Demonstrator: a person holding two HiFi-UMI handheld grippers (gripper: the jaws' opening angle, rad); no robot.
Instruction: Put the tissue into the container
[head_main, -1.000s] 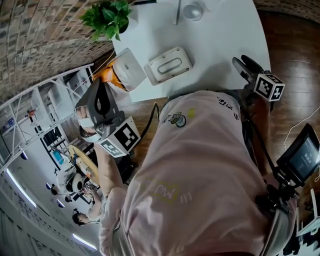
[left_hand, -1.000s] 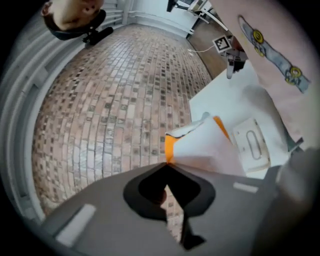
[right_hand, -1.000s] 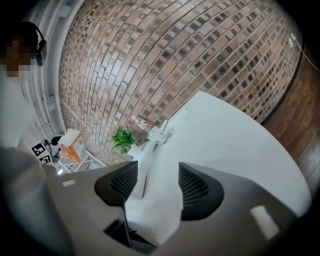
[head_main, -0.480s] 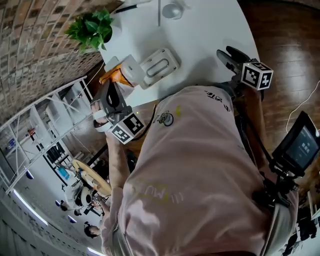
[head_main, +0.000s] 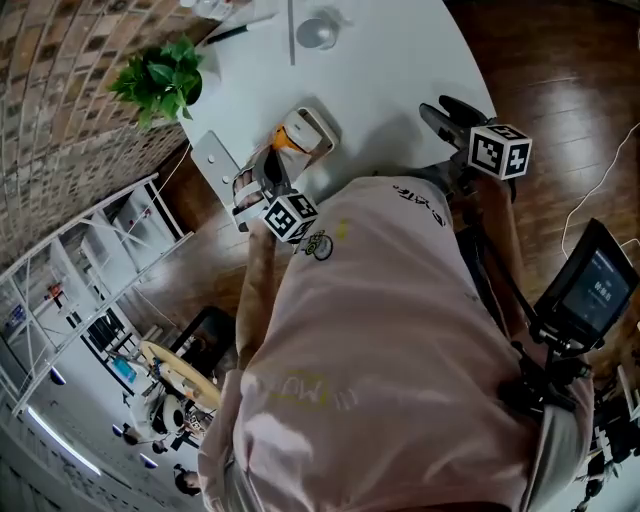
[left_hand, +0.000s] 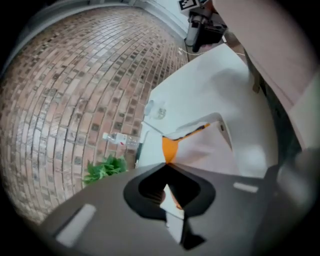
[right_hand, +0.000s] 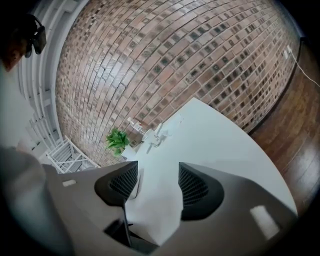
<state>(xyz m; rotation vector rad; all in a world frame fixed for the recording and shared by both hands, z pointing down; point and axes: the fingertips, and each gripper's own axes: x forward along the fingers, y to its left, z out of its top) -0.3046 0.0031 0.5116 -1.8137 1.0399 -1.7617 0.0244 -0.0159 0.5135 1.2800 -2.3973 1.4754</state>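
Now the left tool (head_main: 262, 170) reaches in over the near edge of the white table (head_main: 400, 60), its jaws pressed together on a thin edge of the tissue pack (head_main: 285, 140). In the left gripper view the same tool (left_hand: 165, 166) pinches that edge, and the orange-and-white tissue pack (left_hand: 200, 150) fans out ahead of the jaws. The pack's far end lies against the white container (head_main: 320, 128), a rounded box on the table; whether any of it sits inside cannot be made out. In that view the container (left_hand: 222, 131) shows only as a curved white rim beyond the pack.

Over at the table's right edge, the right tool (head_main: 435, 112) is well apart from the container. In its own view the right tool (right_hand: 157, 186) has its jaws set on a white sheet (right_hand: 155, 210), which hangs down between the ribbed pads (right_hand: 192, 187).

A green plant (head_main: 155, 80) stands at the table's far left corner, just beside the brick wall (head_main: 50, 120). The person's pink shirt (head_main: 380, 340) fills the lower half of the head view.
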